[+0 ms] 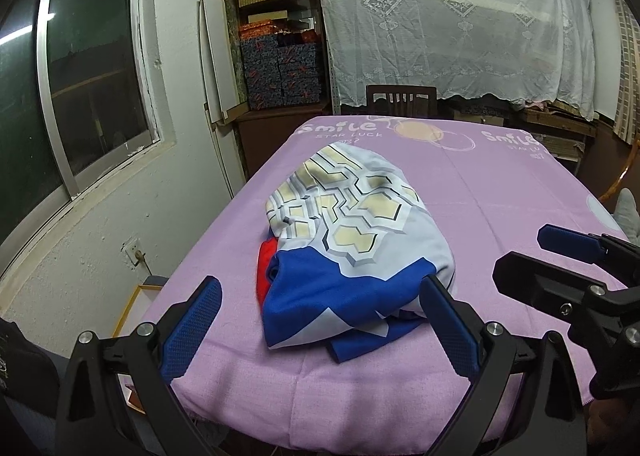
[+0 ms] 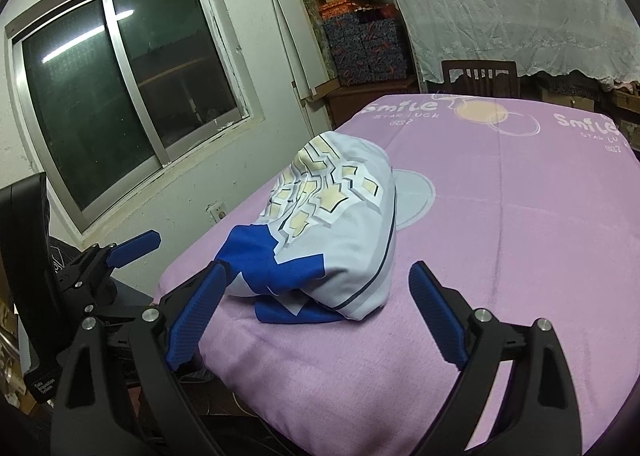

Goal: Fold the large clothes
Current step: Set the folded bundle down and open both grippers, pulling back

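Observation:
A crumpled garment (image 1: 352, 240), light grey with cream hexagon shapes, blue and a bit of red, lies in a heap near the front left of the table with a purple cloth (image 1: 500, 192). It also shows in the right wrist view (image 2: 328, 232). My left gripper (image 1: 320, 296) is open and empty, fingers either side of the heap's near end, just short of it. My right gripper (image 2: 316, 296) is open and empty, close to the heap's near edge. It shows in the left wrist view (image 1: 536, 260) at the right. The left gripper shows in the right wrist view (image 2: 124, 248) at the left.
A window (image 1: 92, 84) is in the wall at the left. Shelves with boxes (image 1: 276, 36) and a lace-covered rack (image 1: 456, 28) stand behind the table. A wooden chair (image 1: 402, 98) stands at the table's far edge. A wall socket (image 1: 134, 252) is below the window.

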`<move>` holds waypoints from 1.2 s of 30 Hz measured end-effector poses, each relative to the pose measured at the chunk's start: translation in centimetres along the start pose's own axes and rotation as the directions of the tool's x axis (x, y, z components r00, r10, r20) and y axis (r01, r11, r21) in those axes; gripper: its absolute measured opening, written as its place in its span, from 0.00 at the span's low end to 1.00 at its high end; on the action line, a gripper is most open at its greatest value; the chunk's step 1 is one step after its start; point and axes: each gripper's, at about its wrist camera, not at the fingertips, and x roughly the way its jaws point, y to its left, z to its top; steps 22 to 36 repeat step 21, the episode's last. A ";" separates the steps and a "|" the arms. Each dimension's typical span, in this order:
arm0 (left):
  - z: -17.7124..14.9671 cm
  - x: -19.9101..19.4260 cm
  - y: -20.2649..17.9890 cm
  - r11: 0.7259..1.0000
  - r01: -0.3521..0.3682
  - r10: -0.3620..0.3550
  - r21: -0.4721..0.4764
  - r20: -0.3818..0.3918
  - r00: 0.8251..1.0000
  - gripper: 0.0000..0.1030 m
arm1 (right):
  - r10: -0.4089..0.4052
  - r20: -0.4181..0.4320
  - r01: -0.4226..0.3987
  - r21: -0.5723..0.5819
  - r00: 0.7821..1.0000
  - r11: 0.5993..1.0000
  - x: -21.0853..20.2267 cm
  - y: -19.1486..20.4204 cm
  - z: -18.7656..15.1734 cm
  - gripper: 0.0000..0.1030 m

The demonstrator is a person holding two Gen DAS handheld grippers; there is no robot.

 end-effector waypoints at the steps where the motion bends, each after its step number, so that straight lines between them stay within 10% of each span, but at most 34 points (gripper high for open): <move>1: 0.0 0.0 0.0 1.000 0.002 -0.002 -0.002 0.000 1.000 0.96 | 0.000 0.001 0.000 0.000 1.000 1.000 0.0 0.0 0.0 0.88; 36: 0.0 -0.1 0.0 1.000 -0.024 0.024 -0.018 0.016 1.000 0.96 | 0.001 0.007 -0.001 0.035 1.000 0.999 -0.2 -0.7 0.0 0.89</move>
